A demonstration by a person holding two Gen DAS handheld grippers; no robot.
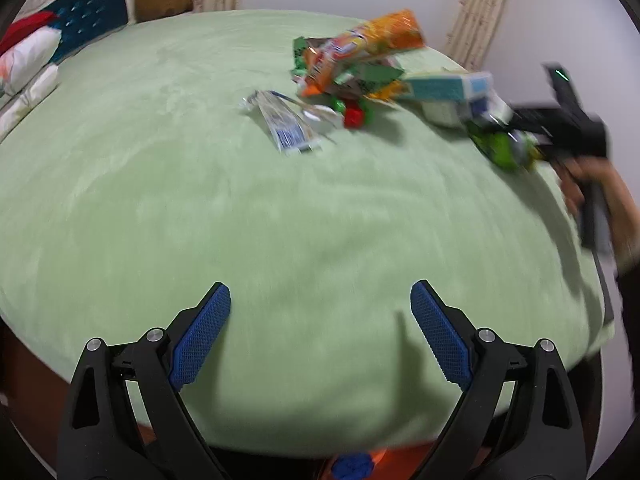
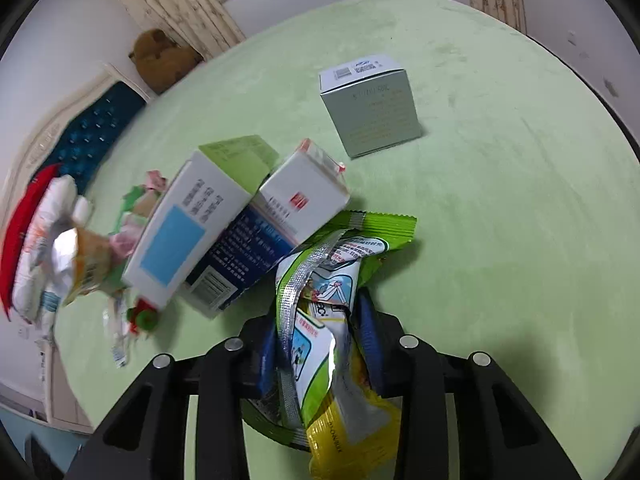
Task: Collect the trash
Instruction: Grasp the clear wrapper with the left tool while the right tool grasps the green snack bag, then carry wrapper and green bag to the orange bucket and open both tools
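A heap of trash lies on the green bed [image 1: 200,200]: an orange snack bag [image 1: 372,46], a silver-blue wrapper [image 1: 286,122], a red and green bit [image 1: 356,116] and small boxes [image 1: 448,90]. My left gripper [image 1: 320,320] hovers open over bare blanket, well short of the heap. My right gripper [image 2: 320,344] is shut on a green and white snack wrapper [image 2: 320,280], which stands crumpled between the blue pads. In the left wrist view that gripper [image 1: 520,136] shows at the right with the green wrapper [image 1: 500,148] in it.
Beside the held wrapper lean a white and blue box [image 2: 180,232] and a white box with a red mark [image 2: 304,196]. A grey-green box [image 2: 372,108] stands apart further back. Pillows [image 1: 28,56], a blue headboard [image 1: 92,20] and a brown plush toy [image 2: 160,60] are at the bed's head.
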